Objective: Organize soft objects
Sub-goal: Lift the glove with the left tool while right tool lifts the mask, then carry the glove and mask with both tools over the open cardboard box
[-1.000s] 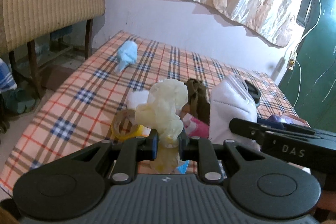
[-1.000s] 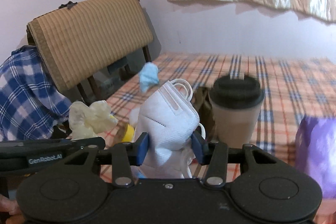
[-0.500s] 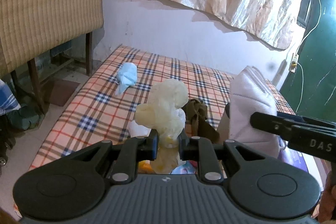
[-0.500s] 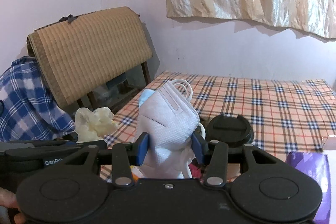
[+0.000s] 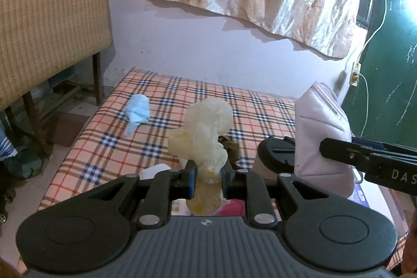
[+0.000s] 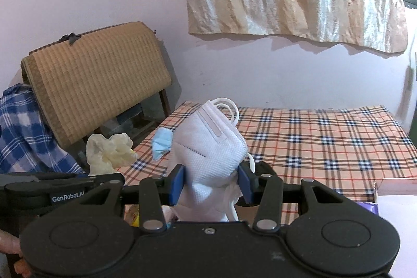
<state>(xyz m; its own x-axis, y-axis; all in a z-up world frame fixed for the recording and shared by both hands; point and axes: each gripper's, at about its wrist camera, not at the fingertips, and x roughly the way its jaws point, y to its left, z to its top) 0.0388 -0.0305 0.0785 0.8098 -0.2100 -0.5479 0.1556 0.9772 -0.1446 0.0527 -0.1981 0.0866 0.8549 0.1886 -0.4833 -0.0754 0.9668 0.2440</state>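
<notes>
Left claw (image 5: 208, 177) is clamped nearly shut on a crumpled yellowish glove (image 5: 206, 132); the glove stands up out of the jaws, its long axis running roughly along the fingers, with a short tail hanging below the pads. Right claw (image 6: 210, 183) is partly open but closed on a folded white mask (image 6: 208, 145), pads pressing its lower sides, ear loops sticking out at top and right. Both items are carried in the air above the checked bed (image 5: 260, 106), side by side; in the left view the mask (image 5: 323, 137) sits just right of the glove.

Key relation: one soft item lies loose on the bed, a blue mask (image 5: 136, 112), ahead and to the left of the left claw, near the bed's left edge. Left claw is the nearer one; from the right view the blue mask (image 6: 161, 143) is partly hidden behind the white mask.

Judgement: a drop spot for both held items is not evident. Black cup lid (image 5: 276, 156) sits below, between the claws; clutter under the claws is mostly hidden.
</notes>
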